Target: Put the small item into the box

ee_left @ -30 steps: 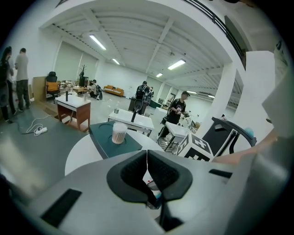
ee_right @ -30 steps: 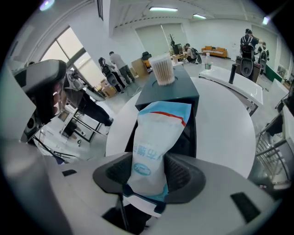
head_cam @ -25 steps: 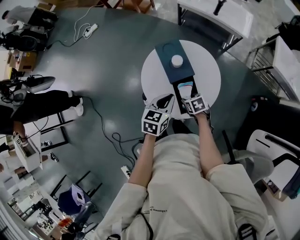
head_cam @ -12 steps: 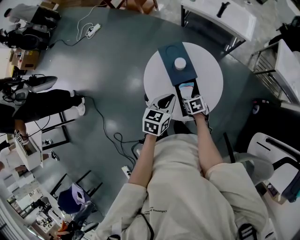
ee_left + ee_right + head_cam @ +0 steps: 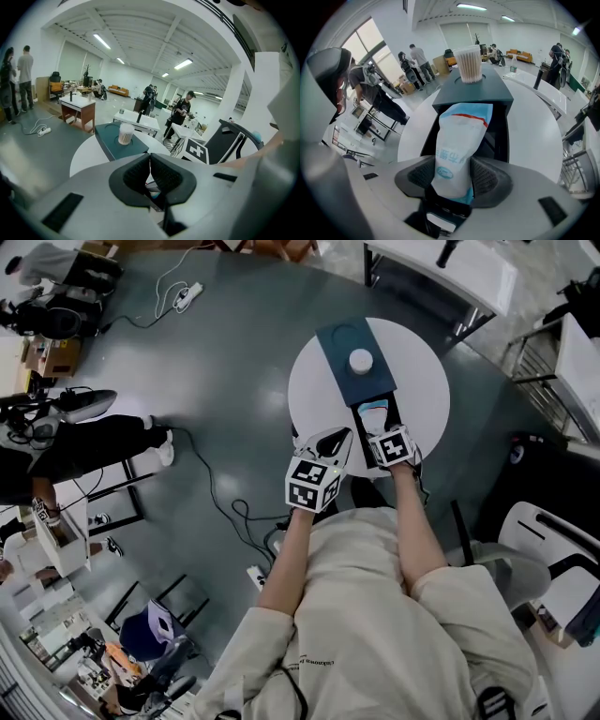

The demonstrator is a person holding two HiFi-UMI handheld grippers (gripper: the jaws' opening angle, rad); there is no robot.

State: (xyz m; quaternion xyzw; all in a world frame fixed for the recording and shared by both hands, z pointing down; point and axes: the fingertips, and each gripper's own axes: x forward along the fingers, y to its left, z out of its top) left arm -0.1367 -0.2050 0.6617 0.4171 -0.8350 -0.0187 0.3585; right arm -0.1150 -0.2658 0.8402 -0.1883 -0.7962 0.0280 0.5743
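Head view, round white table (image 5: 422, 381), grey floor (image 5: 234, 352), right gripper (image 5: 454, 177) clamping packet (image 5: 459, 136), left gripper (image 5: 150, 171) closed.

One packet (image 5: 458, 150), one box (image 5: 333, 341), one cup (image 5: 360, 360)

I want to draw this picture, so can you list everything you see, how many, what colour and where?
table: one, white, round, in front of the person
box: one, dark teal, on the table
cotton-swab cup: one, whitish, on top of the box
packet: one, white and blue, over the box's open front
cable: one, black, on the grey floor left of the table
people: several, far back in the room
left hand-held gripper: one, grey, jaws together, nothing in it
right hand-held gripper: one, grey, shut on the packet
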